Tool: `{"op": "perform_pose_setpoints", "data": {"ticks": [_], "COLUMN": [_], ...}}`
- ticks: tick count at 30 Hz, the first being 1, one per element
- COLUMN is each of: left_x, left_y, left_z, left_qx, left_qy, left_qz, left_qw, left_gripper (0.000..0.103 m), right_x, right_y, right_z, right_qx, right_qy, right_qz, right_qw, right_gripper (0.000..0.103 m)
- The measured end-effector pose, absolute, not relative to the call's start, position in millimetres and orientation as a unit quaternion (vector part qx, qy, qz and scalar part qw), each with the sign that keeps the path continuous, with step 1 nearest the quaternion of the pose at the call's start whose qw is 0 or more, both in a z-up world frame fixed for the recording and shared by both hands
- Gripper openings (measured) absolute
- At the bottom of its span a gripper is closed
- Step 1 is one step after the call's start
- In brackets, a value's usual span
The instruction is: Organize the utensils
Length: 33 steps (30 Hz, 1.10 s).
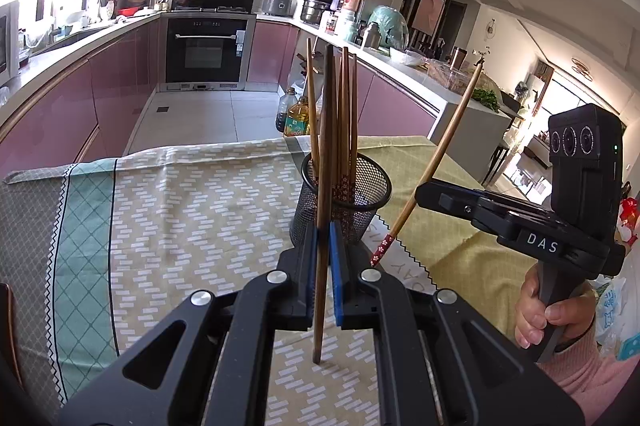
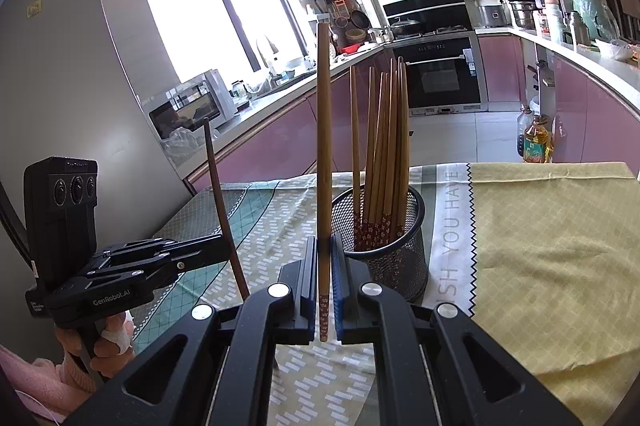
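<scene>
My left gripper [image 1: 323, 258] pinches a dark chopstick [image 1: 325, 162] upright before the mesh cup [image 1: 344, 210]. My right gripper [image 2: 325, 266] clamps a lighter chopstick [image 2: 324, 146] beside that cup, which holds more chopsticks [image 2: 384, 162]. The cup's mesh hides their lower ends, and my grippers cut off the tablecloth [image 2: 540, 246].

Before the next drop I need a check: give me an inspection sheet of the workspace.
Surface: patterned tablecloth, a few creases.
Job's things: mesh holder upright with chopsticks in it; dark chopstick and light chopstick held upright, outside it.
Clutter: nothing seen on the cloth.
Grippers: left gripper shut on dark chopstick; right gripper shut on light chopstick.
Cables: nothing seen.
Surroundings: kitchen counters, oven, oil bottles on floor.
</scene>
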<state>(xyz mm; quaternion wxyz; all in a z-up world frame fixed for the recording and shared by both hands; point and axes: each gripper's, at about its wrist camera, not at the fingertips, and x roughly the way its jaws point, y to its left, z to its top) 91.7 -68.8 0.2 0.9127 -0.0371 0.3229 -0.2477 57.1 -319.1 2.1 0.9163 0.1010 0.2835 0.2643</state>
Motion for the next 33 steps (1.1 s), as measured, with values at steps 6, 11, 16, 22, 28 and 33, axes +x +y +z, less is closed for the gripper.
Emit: {"op": "perform_pose_setpoints", "data": {"ticks": [6, 11, 16, 22, 28, 33], "left_x": [93.7, 94.8, 96.5, 111.6, 134.0, 152.1], "left_y": [-70.3, -71.7, -72.7, -80.6, -92.0, -105.0], "left_z": [5.5, 8.4, 7.0, -15.7, -49.9, -69.0], "left_qx": [-0.036, -0.035, -0.034, -0.017, -0.003, 0.019], "left_qy": [0.317, 0.315, 0.318, 0.35, 0.392, 0.411], "left_qz": [-0.251, -0.254, -0.254, -0.242, -0.222, -0.209], "left_qw": [0.914, 0.914, 0.913, 0.905, 0.893, 0.887], "left_gripper": [0.003, 0.003, 0.002, 0.006, 0.017, 0.027], "right_x": [57.4, 57.6, 58.5, 58.3, 59.5, 60.7], "right_y": [-320.1, -319.9, -320.3, -323.1, -325.6, -326.9], "right_z": [7.5, 12.5, 13.6, 11.3, 10.5, 6.1], "right_qx": [0.099, 0.097, 0.098, 0.102, 0.105, 0.108], "right_qy": [0.276, 0.269, 0.268, 0.272, 0.273, 0.277], "right_qz": [0.263, 0.263, 0.263, 0.261, 0.258, 0.259], "right_qw": [0.919, 0.921, 0.922, 0.921, 0.921, 0.919], "right_gripper": [0.006, 0.006, 0.006, 0.006, 0.006, 0.006]}}
